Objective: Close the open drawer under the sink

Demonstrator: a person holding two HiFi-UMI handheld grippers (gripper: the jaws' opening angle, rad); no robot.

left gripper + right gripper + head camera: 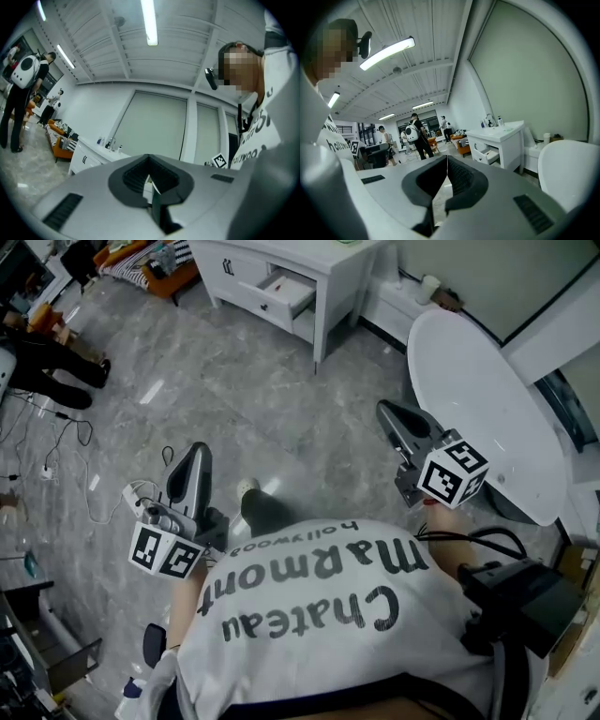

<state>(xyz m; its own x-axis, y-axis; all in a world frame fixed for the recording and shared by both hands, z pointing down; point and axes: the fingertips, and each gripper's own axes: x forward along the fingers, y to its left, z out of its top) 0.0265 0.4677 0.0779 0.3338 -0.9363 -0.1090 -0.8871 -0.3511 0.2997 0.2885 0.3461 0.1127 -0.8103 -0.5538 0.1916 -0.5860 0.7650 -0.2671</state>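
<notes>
A white sink cabinet [281, 268] stands at the far side of the grey marble floor, and its lower drawer [286, 292] is pulled open. In the right gripper view the cabinet [501, 140] and the open drawer [490, 155] lie ahead to the right. My left gripper [199, 451] hangs over the floor at the lower left, jaws shut and empty, far from the cabinet. My right gripper [389, 409] is held at the right, beside a white oval top, jaws shut with nothing in them. The left gripper [150, 178] points slightly upward; the cabinet [89, 157] is small at its left.
A large white oval top [487, 399] stands close on the right. A low white unit [403, 301] sits beside the cabinet. Cables [56, 456] trail over the floor at the left. An orange sofa [141, 263] and several people [415, 136] are farther off.
</notes>
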